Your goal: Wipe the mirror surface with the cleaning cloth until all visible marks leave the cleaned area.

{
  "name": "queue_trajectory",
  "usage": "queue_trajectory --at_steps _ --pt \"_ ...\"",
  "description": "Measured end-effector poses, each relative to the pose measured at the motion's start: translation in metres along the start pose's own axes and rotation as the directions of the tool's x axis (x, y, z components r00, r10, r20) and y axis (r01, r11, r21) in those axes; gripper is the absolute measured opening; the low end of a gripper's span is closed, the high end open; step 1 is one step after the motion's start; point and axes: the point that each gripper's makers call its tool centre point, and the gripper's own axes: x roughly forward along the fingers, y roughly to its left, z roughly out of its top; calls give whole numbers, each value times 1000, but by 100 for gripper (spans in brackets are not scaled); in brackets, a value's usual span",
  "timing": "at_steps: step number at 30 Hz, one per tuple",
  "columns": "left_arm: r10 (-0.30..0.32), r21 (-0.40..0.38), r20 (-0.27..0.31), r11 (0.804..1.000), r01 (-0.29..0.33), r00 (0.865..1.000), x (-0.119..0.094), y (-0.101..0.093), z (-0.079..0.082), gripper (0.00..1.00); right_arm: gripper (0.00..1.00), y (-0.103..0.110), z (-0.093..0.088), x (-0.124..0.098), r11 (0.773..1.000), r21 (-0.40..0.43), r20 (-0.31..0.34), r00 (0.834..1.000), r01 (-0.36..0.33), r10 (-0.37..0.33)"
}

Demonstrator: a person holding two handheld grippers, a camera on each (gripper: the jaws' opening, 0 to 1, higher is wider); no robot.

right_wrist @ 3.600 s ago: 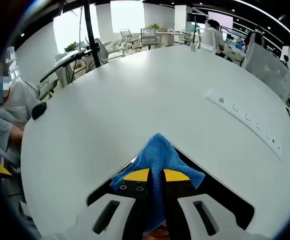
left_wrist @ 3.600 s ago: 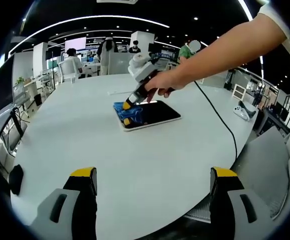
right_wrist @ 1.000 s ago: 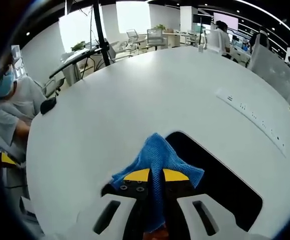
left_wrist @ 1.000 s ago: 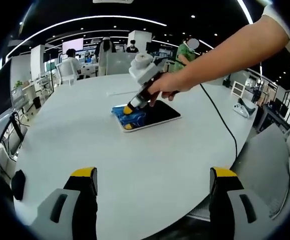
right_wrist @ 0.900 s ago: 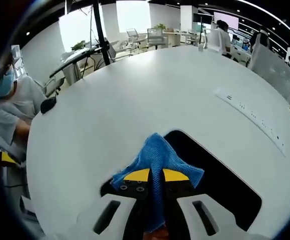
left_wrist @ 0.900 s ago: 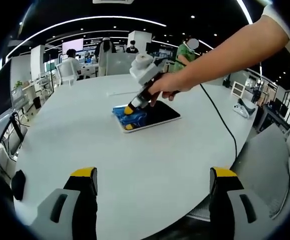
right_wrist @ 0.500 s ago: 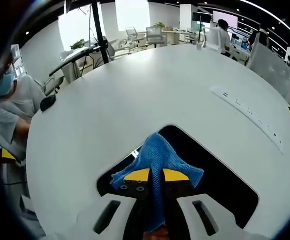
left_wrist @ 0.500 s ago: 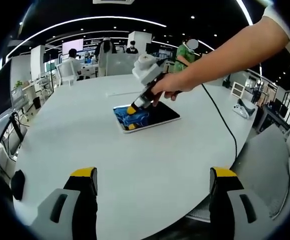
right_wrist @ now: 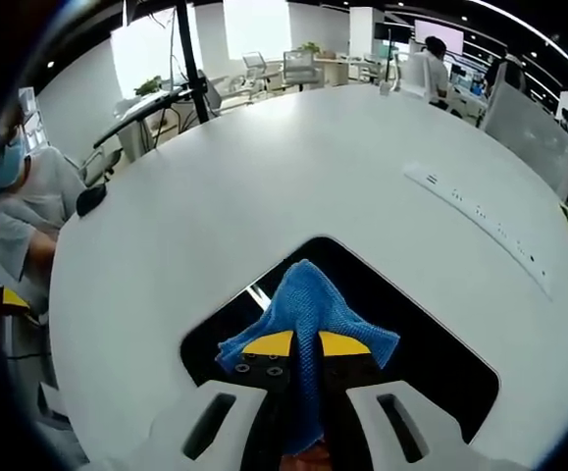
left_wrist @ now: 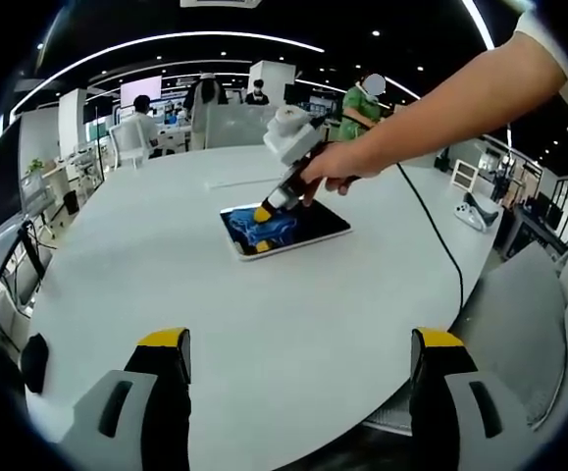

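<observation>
The right gripper (right_wrist: 305, 344) has its yellow-tipped jaws pinched together on a blue cloth (right_wrist: 308, 304), which fans out ahead of the tips and lies against the dark mirror (right_wrist: 431, 358). In the left gripper view the same right gripper (left_wrist: 262, 212) comes in held by a hand (left_wrist: 329, 170), its tip pressed with the cloth (left_wrist: 266, 229) onto the mirror (left_wrist: 315, 224), toward the mirror's left end as that view shows it. The mirror is a flat dark slab with a pale rim, lying on a large white table (left_wrist: 264, 324); the cloth's blue shows doubled in its glass.

The left gripper (left_wrist: 299, 358) hangs well apart from the mirror, above the table's near edge, its two yellow-capped jaws spread wide with nothing between them.

A black cable (left_wrist: 431, 231) trails from the hand across the table, to the right of the mirror. Beyond the mirror, a long pale strip (right_wrist: 480, 214) lies flat on the table. A small dark object (right_wrist: 89, 199) sits at the table's edge, far from the mirror; what it is cannot be made out.
</observation>
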Motion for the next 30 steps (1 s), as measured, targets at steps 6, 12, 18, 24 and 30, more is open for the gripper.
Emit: queue_trajectory --at_steps 6,12,18,24,30 --pt "-1 0 4 1000 1 1000 -1 -1 1 94 3 -1 -4 -7 1000 -5 -1 1000 7 -7" --pt "-3 0 4 1000 3 1000 -1 -2 1 94 3 -5 -8 -10 1000 -9 -4 1000 13 -13" --pt "-4 5 6 1000 4 1000 -1 -3 1 94 3 -14 -14 -13 1000 -6 -9 1000 22 -22" --pt "-4 6 7 1000 4 1000 -2 -3 2 94 3 -19 -18 -20 999 -6 -12 999 32 -32" --pt "3 5 11 1000 -3 1000 -3 0 4 94 3 -21 -22 -19 999 -8 -16 999 36 -37"
